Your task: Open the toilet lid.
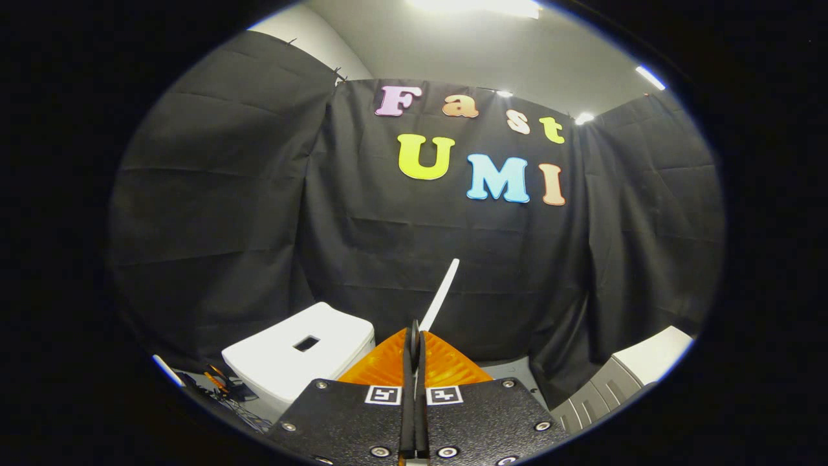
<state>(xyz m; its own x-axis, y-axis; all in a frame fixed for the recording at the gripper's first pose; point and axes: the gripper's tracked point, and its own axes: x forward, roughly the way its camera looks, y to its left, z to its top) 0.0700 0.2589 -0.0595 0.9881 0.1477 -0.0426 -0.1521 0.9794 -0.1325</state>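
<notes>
One gripper (414, 336), two orange ribbed fingers (381, 366) pressed together, pinching one thin white toilet lid (442, 294) raised edge-on just ahead. One white cistern (294, 362) beside them.

A strip of grey floor (511, 370) is seen at the foot of the black cloth. A grey-and-white cabinet (624, 378) is set at its right edge, and a tangle of cables (226, 387) is left at its left edge. The gripper (414, 336) is closed on the thin toilet lid (441, 292).
</notes>
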